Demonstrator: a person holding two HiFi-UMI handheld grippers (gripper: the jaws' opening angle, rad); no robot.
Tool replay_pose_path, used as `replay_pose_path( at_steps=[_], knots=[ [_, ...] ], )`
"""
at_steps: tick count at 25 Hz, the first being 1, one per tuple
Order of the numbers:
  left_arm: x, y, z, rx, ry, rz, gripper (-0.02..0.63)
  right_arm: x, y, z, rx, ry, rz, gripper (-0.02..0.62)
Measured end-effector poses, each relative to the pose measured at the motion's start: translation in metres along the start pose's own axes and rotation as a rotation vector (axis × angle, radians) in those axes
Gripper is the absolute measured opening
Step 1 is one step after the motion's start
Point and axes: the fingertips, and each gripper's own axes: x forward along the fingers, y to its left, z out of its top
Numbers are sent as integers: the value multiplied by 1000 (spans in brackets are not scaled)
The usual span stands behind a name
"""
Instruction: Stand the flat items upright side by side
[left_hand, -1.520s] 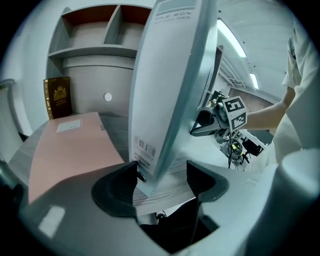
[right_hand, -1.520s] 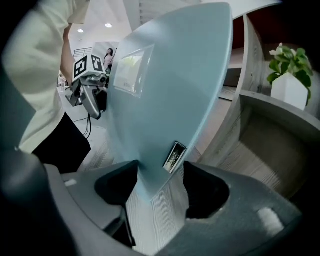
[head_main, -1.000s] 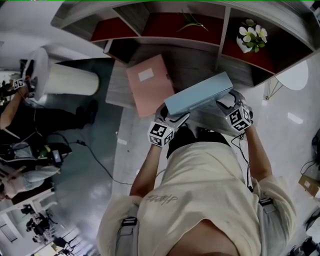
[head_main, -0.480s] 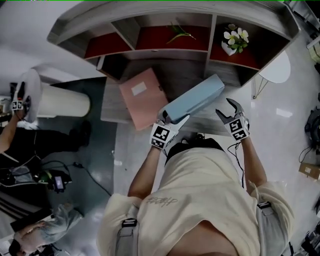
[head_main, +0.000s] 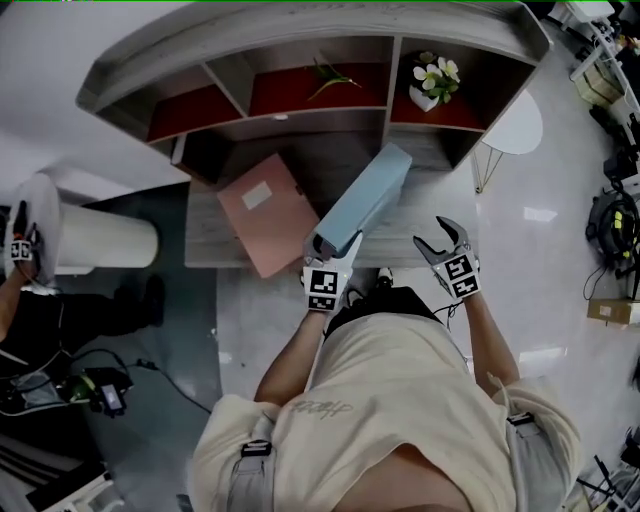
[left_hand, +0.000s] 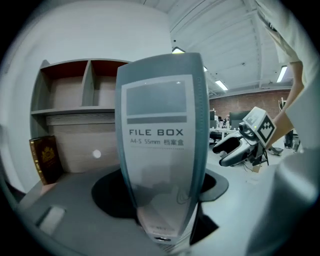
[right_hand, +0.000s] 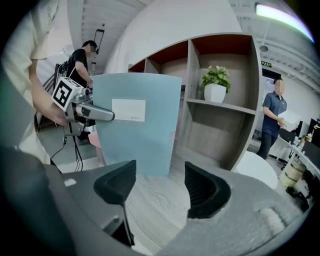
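A light blue file box (head_main: 362, 200) stands on its long edge on the wooden table (head_main: 420, 225), one end toward the shelf. Its printed spine (left_hand: 160, 145) fills the left gripper view. My left gripper (head_main: 330, 247) is shut on that near end; its jaws have just been closing with the box between them. A pink file box (head_main: 262, 210) lies flat to its left. My right gripper (head_main: 441, 238) is open and empty, off to the right of the blue file box (right_hand: 137, 130). The right gripper view shows bare tabletop between the jaws.
A shelf unit (head_main: 300, 45) lines the table's far side, with a white-flowered pot plant (head_main: 430, 78) in its right cubby. A brown book (left_hand: 45, 160) stands by the shelf. A white cylinder (head_main: 100, 240) sits left of the table. A person (right_hand: 274, 117) stands at the right.
My right gripper has let go of the blue box's right end and drawn back. The box has swung from lying across to standing on edge, end toward the shelf, still in my left gripper.
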Motion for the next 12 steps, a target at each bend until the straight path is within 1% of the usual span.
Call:
replay_pose_path(
  at_steps=[3, 5, 9, 12],
  knots=[
    [-3, 1, 0, -14, -6, 57, 330, -6, 7, -4, -3, 7, 11, 307],
    [-7, 5, 0, -23, -8, 110, 328, -8, 8, -7, -10, 11, 19, 307],
    [-12, 21, 0, -65, -4, 230, 327, -4, -2, -3, 4, -21, 26, 307],
    [-10, 32, 2, -96, -6, 293, 325, 2, -9, -1, 12, -32, 45, 307]
  ],
)
